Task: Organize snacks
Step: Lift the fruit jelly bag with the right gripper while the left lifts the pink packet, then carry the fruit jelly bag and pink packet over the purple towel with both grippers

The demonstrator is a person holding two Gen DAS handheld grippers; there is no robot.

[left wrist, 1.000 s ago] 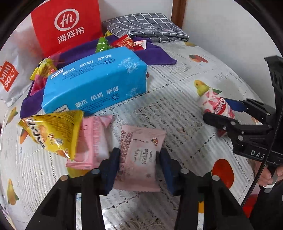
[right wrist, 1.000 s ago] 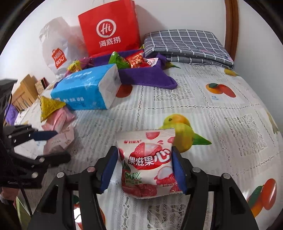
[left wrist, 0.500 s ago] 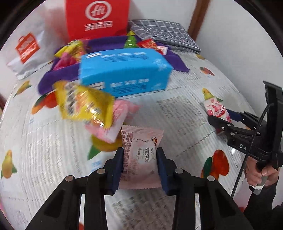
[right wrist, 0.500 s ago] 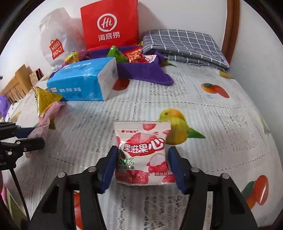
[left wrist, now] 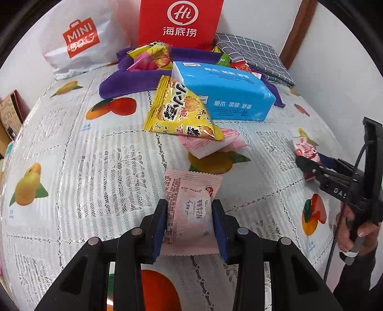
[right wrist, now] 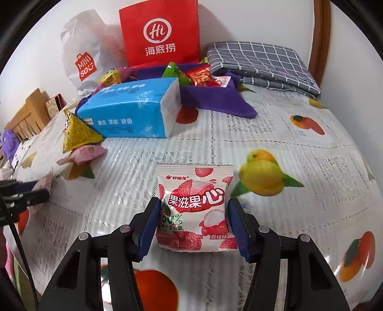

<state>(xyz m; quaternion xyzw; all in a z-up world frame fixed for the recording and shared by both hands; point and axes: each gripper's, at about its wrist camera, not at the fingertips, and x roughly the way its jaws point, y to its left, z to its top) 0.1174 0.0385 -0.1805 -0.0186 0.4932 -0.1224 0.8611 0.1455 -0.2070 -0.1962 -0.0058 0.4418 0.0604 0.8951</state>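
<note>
My left gripper [left wrist: 189, 210] is shut on a pale pink snack packet [left wrist: 191, 205] and holds it above the tablecloth. My right gripper [right wrist: 194, 210] is shut on a red-and-white lychee gummy packet [right wrist: 194, 205], which also shows in the left wrist view [left wrist: 305, 149]. A yellow triangular snack bag [left wrist: 179, 112] lies on another pink packet [left wrist: 210, 143] beside the blue tissue pack [left wrist: 225, 95]. A purple cloth tray [right wrist: 210, 95] at the back holds several snacks [right wrist: 189, 76].
A red paper bag [left wrist: 179, 21] and a white Miniso bag [left wrist: 79, 40] stand against the back wall. A folded grey checked cloth [right wrist: 263, 62] lies at the back right. The fruit-print tablecloth [right wrist: 275, 134] covers the table. Wooden furniture [right wrist: 26, 114] stands off the left edge.
My left gripper has lifted the pink packet and pulled back, away from the yellow bag and tissue pack. My right gripper has also risen and drawn back slightly with the lychee packet.
</note>
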